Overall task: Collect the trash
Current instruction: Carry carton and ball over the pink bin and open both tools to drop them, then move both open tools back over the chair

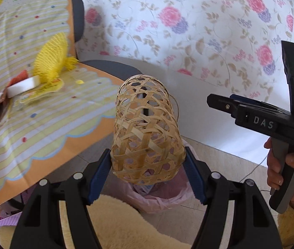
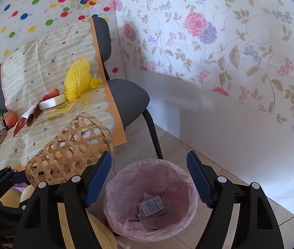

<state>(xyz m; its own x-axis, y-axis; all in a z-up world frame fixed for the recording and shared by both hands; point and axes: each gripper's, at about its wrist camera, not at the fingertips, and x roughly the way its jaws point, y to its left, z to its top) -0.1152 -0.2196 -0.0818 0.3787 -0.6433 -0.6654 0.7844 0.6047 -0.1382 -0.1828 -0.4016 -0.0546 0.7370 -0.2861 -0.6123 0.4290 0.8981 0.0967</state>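
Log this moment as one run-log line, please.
left gripper: shut on basket | right gripper: open, empty, over bin | chair: net, tape left

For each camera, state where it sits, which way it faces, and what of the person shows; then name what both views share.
Left wrist: on the left claw, facing down and forward at the woven basket it grips; right claw and hand show.
Right wrist: on the open, empty right claw, facing down over the pink-lined bin.
Shared: basket, bin, chair, yellow net.
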